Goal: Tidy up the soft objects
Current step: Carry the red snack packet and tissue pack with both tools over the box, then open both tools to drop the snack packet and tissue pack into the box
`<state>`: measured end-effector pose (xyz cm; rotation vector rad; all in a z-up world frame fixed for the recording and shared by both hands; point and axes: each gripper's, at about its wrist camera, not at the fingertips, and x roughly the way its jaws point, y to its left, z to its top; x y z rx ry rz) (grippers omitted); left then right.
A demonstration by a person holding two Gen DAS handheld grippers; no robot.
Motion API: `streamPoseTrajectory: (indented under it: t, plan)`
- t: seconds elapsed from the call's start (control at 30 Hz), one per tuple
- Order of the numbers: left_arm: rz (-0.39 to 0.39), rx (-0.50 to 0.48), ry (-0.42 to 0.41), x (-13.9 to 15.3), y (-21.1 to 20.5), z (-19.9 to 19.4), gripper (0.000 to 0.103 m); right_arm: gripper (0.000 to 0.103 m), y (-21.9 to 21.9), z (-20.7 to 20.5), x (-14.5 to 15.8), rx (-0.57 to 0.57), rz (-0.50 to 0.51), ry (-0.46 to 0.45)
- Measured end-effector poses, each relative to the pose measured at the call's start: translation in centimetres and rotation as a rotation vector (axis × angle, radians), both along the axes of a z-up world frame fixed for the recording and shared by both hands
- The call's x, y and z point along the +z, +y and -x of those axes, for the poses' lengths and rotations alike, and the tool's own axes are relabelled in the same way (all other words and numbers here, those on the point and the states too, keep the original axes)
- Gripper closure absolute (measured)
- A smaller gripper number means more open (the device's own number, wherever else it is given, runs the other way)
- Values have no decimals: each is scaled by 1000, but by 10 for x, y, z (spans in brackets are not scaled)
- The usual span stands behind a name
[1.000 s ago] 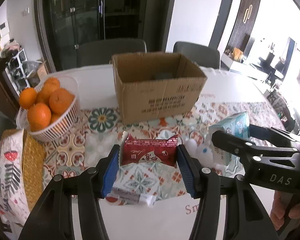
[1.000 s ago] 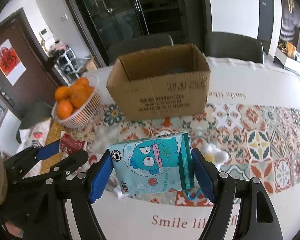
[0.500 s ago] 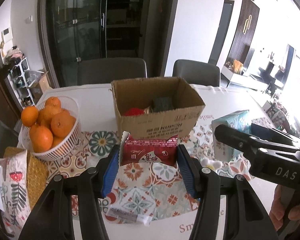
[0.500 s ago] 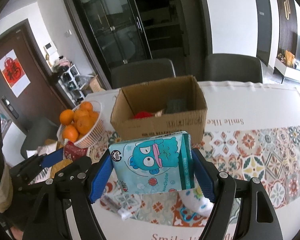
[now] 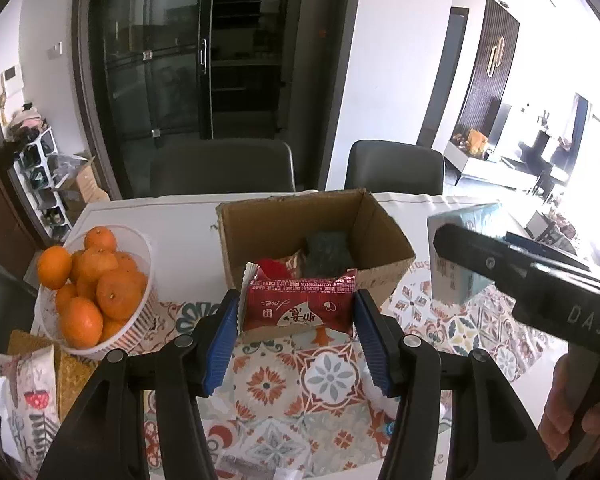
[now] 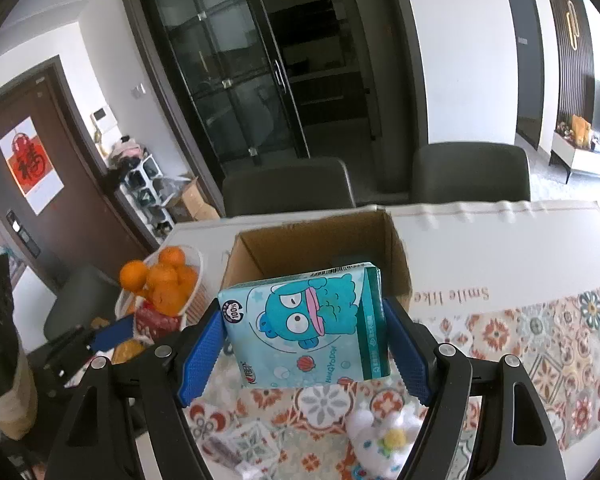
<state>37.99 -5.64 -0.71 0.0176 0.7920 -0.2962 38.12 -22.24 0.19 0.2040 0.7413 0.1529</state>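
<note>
Both claws have risen since a second ago, bringing the open brown cardboard box (image 5: 312, 248) on the patterned tabletop (image 5: 332, 376) lower in view. Left claw (image 5: 297, 338) pinches a red foil snack packet (image 5: 300, 306) before the box; right claw (image 6: 305, 354) grips a blue cartoon tissue pack (image 6: 306, 326) just beside it.

Both grippers have lifted off the patterned tablecloth (image 5: 332, 376) and moved toward the cardboard box (image 5: 384, 240). The left gripper (image 5: 296, 322) now carries its red snack packet (image 5: 300, 308) level with the box's near rim. The right gripper (image 6: 304, 344) has brought its blue tissue pack (image 6: 308, 324) up in front of the box opening.
</note>
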Motion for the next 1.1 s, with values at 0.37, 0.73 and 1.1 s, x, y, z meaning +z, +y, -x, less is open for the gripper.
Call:
streamPoseTrajectory:
  t: [0.37,0.73,1.1]
  plan:
    - [-3,-11,17,5,-12,-42,47,26,-10,-51,-3,14,-41,38]
    - [-40,-20,56,-8,-18,-89,47,26,-14,-105,-30,36,-69,132]
    - [-34,-31,152,-37,-24,-134,46,26,-18,-140,-59,38,-96,222]
